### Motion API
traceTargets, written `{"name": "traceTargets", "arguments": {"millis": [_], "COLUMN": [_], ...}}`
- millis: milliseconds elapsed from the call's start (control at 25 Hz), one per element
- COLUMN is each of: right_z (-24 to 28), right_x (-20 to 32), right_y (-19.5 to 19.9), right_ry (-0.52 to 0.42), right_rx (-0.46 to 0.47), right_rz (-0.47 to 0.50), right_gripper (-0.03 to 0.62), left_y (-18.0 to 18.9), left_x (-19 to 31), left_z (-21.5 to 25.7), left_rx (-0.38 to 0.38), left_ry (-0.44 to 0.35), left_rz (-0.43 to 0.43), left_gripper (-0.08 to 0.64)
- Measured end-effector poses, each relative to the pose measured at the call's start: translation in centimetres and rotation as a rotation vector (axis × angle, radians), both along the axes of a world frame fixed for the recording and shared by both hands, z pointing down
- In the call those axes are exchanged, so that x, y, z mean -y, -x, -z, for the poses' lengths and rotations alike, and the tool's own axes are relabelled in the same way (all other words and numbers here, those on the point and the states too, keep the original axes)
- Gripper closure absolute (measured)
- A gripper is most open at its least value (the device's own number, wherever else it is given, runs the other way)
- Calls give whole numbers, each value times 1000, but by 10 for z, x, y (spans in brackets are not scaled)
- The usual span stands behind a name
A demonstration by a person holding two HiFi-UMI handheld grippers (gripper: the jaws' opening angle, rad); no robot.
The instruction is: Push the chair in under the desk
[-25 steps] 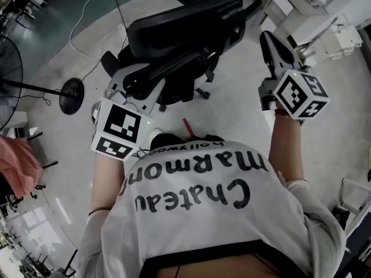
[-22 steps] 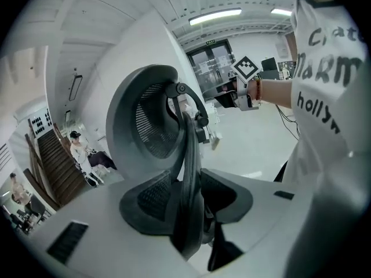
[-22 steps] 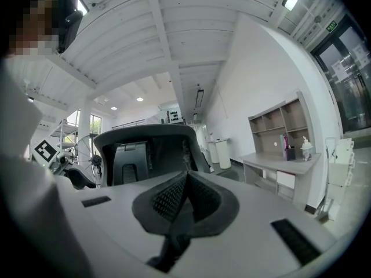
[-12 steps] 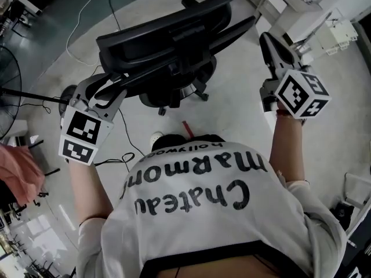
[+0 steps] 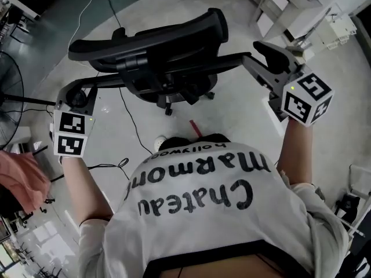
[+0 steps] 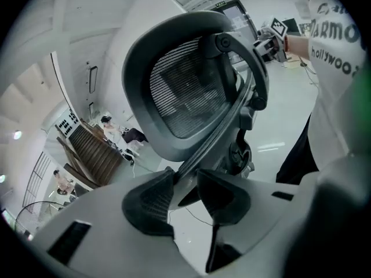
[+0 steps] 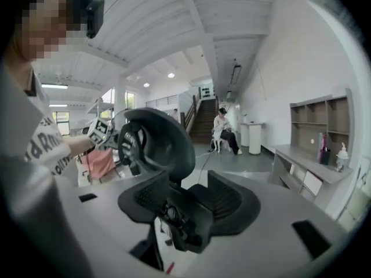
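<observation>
the chair (image 5: 156,57) stands on the open floor at twelve o'clock, not yet under the table (image 7: 301,158) off at about one o'clock. we judge it heavy but free-rolling and apt to swivel, with soft mesh and a stiff frame, so both arms want an even hold. the left tongs (image 5: 78,94) are closing on the nine o'clock arm. the right tongs (image 5: 262,61) are opening, spread round the three o'clock arm.
</observation>
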State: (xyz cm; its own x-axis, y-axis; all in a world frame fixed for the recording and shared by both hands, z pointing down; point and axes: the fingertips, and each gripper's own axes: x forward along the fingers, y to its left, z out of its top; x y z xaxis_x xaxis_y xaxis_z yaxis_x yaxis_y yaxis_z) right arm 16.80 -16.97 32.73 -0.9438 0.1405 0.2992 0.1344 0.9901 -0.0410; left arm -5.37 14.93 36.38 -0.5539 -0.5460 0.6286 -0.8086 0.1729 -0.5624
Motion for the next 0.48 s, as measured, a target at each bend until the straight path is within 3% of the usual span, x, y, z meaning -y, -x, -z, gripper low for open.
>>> {"name": "traceTargets", "arguments": {"millis": [200,480], "right_z": [-37,-56], "right_x": [-60,-115], "right_y": [0,26], "right_ry": [-160,-216], "right_rx": [-208,-303], "right_rz": [106,56], "right_gripper": [319,368], "left_y": [44,93], "left_x": [-17,-30], "left_z": [-1,-2], "left_rx": [46,-22], "left_ry": [36,-31], "left_rz": [-13,-122], "left_gripper": [444,451]}}
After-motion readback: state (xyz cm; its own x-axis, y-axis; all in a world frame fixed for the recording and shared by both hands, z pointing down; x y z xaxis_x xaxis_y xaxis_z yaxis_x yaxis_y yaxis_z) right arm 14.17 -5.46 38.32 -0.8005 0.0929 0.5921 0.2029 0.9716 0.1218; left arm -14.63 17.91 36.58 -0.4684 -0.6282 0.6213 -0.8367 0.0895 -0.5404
